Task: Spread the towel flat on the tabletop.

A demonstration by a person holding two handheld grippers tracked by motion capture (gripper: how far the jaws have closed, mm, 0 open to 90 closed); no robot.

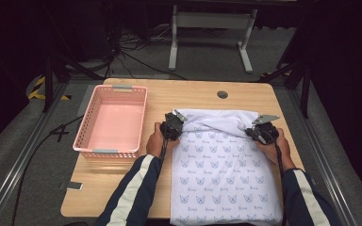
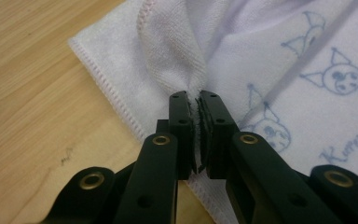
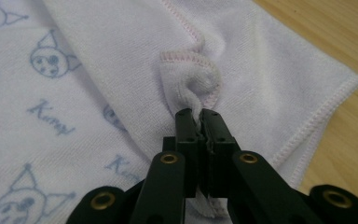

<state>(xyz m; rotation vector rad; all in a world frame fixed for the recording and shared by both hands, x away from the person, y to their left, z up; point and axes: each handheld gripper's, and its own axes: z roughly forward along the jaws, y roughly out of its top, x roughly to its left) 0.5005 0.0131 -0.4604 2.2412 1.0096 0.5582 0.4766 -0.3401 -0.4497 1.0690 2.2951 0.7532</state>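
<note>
A white towel (image 1: 221, 165) printed with small blue cat faces lies on the wooden table (image 1: 193, 96), its far part folded back toward me. My left gripper (image 1: 173, 126) is at the towel's left edge, shut on a pinch of the white fabric (image 2: 186, 65). My right gripper (image 1: 262, 132) is at the right edge, shut on a bunched, pink-stitched hem (image 3: 196, 88). In the left gripper view the gripper (image 2: 195, 100) has cloth squeezed between its jaws; the same holds for the gripper (image 3: 196, 115) in the right gripper view.
A pink plastic basket (image 1: 111, 121) stands on the table to the left of the towel, with nothing in it. A round grommet (image 1: 222, 94) sits near the table's far edge. A small grey object (image 1: 74, 186) lies off the table's front left corner.
</note>
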